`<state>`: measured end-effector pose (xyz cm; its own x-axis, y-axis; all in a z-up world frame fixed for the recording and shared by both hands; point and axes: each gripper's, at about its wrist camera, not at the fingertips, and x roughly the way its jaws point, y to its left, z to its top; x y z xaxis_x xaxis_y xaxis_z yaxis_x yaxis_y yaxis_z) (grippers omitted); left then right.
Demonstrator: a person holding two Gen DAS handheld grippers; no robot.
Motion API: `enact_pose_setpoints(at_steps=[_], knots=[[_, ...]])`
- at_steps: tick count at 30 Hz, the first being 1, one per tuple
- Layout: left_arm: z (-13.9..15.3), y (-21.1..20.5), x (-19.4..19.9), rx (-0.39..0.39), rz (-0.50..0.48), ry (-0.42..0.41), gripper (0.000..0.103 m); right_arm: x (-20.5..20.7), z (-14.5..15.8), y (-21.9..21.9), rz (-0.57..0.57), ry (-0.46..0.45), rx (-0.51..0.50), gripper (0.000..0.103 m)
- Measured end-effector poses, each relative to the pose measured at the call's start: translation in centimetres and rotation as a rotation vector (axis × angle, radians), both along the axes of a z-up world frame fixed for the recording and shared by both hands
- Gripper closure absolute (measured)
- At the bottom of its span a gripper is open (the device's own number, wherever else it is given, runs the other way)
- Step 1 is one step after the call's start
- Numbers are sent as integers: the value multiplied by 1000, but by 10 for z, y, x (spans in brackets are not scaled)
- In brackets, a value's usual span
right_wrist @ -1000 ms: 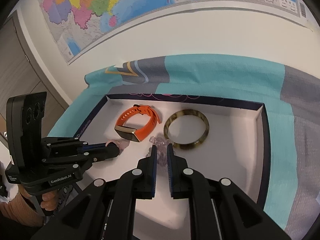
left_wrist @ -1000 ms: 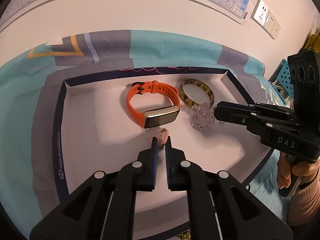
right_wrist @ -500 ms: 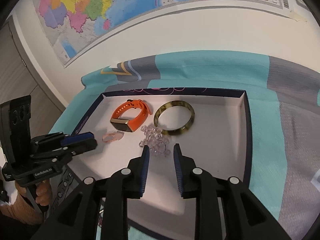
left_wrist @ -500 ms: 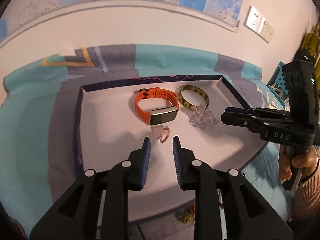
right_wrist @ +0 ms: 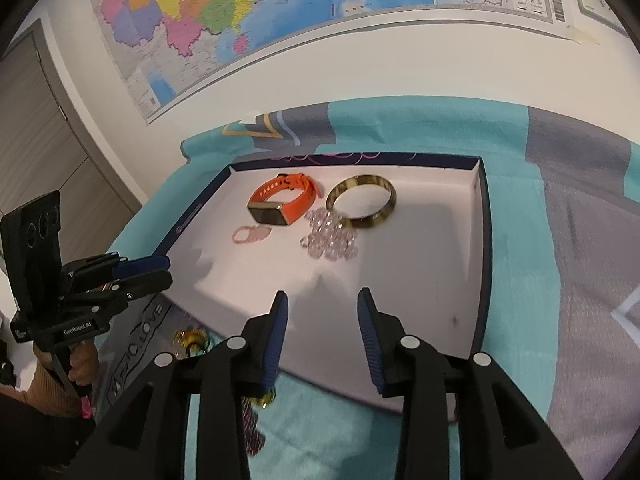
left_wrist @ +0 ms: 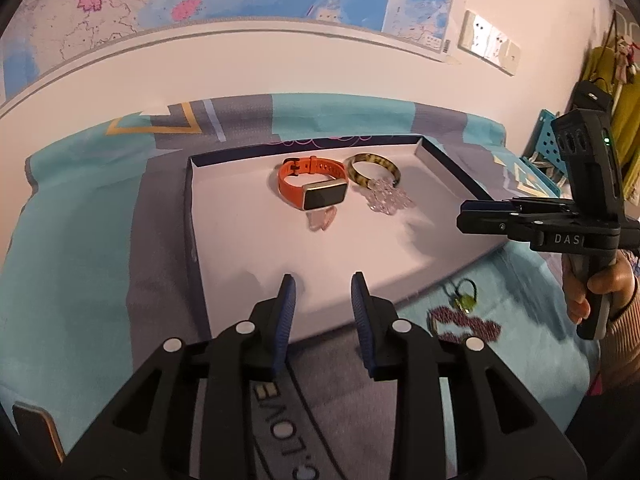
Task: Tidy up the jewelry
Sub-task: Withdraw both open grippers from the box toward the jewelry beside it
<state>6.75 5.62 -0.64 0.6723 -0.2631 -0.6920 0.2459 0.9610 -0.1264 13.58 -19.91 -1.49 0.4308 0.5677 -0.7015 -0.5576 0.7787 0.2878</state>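
A white tray with a dark rim [left_wrist: 192, 216] [right_wrist: 484, 240] lies on the cloth. In it are an orange smart band [left_wrist: 312, 188] [right_wrist: 280, 200], a tortoiseshell bangle [left_wrist: 372, 170] [right_wrist: 362, 202], a clear bead bracelet [left_wrist: 388, 198] [right_wrist: 330, 238] and a small pink piece [left_wrist: 320, 220] [right_wrist: 250, 235]. My left gripper [left_wrist: 323, 292] [right_wrist: 156, 270] is open and empty above the tray's near edge. My right gripper [right_wrist: 322, 308] [left_wrist: 470, 214] is open and empty over the tray's near right side.
On the teal and grey cloth [left_wrist: 80, 240] in front of the tray lie a dark red bead string [left_wrist: 466, 326] and a small gold-green piece [left_wrist: 464, 300] [right_wrist: 190, 338]. A wall with maps [right_wrist: 280, 20] stands behind.
Both grippers opened, let go of the pink piece and the clear bead bracelet in the tray, and pulled back toward the tray's near edge.
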Motion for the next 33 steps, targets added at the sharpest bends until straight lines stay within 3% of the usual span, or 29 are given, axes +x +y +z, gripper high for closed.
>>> enact_pose_setpoints(at_steps=[8,15,20,33], knots=[[3,-2,-25,68,-39,-52,72,-14,-1,-4,2,-1,16,63],[-4,-1,-24,152,-12,-56,72,-17,-2,-2,5,-3,25,62],[-5,6,-22,149,1,-56,64,-21,-2,-3,6,-4,33,61],[-8,6,-23,192,6,-74,63,-27,-2,1,11,-17,20,61]])
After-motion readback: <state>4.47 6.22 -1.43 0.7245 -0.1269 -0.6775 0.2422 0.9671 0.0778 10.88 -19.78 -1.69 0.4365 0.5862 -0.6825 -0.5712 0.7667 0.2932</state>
